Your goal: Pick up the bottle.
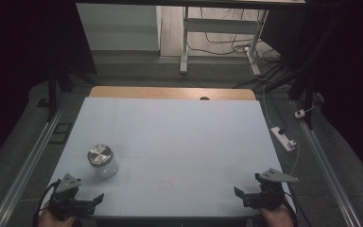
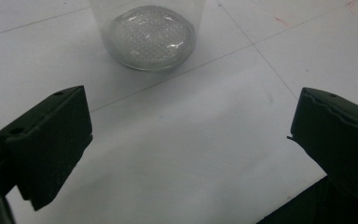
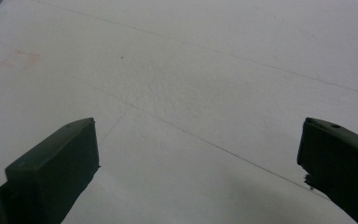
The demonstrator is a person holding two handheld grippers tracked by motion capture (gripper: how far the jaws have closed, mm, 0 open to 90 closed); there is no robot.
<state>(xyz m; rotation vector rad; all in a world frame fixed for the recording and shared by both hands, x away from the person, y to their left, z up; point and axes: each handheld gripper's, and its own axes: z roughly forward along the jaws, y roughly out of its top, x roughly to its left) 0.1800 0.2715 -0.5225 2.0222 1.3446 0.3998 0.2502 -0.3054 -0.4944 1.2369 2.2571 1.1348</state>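
- A clear glass jar [image 1: 103, 161] with a metal lid [image 1: 99, 154] stands upright on the white worktop [image 1: 179, 142], in the lower left of the high view; nothing touches it
- The left gripper [image 1: 78, 201] sits at the bottom left of that view, just below the jar and apart from it; its fingers [image 1: 97, 198] are spread wide with nothing between them
- In the left gripper view the jar [image 2: 150, 32] rises at the top centre, beyond the two black fingers [image 2: 51, 140]; bare worktop [image 2: 191, 154] lies in the gap
- The right gripper [image 1: 257, 191] rests at the bottom right of the high view, well apart from the jar; its fingers [image 3: 56, 172] are likewise spread wide over bare worktop [image 3: 205, 93]
- A white power strip [image 1: 283, 138] lies on the floor beyond the worktop's right edge
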